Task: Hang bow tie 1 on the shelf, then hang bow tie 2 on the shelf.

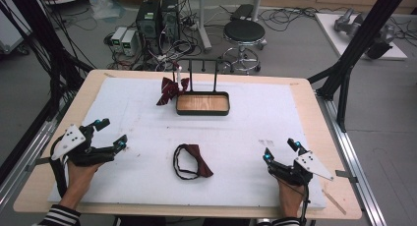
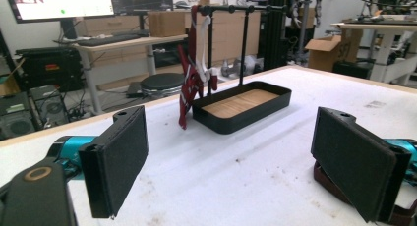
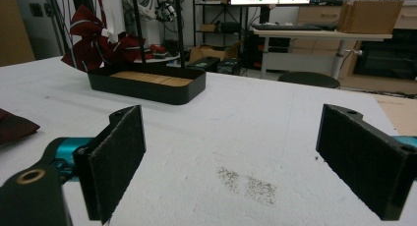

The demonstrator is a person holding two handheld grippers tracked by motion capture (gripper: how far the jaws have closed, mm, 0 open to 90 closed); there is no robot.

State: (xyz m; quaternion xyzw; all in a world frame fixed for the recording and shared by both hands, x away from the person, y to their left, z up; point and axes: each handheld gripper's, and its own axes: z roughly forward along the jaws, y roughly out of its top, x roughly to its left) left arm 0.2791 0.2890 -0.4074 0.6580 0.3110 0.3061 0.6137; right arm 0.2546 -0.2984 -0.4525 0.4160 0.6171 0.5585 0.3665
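A dark red bow tie (image 1: 197,159) with a black neck loop lies on the white table pad, near the front middle. Its edge shows behind my left gripper's right jaw (image 2: 325,178) and at the left edge (image 3: 14,125) of the right gripper view. A second dark red bow tie (image 1: 170,89) (image 2: 191,78) (image 3: 98,42) hangs from the black rack (image 1: 202,71) above the wood-bottomed tray (image 1: 202,103) (image 2: 243,105) (image 3: 147,83). My left gripper (image 1: 111,133) (image 2: 228,162) rests open at the front left. At the front right, my right gripper (image 1: 280,150) (image 3: 231,162) is open and holds nothing.
The white pad (image 1: 246,123) covers most of the wooden table (image 1: 314,108). A smudge marks the pad near the right gripper (image 3: 246,183). Beyond the table stand a black stool (image 1: 244,34), computer towers (image 1: 157,17) and black frame posts (image 1: 359,39).
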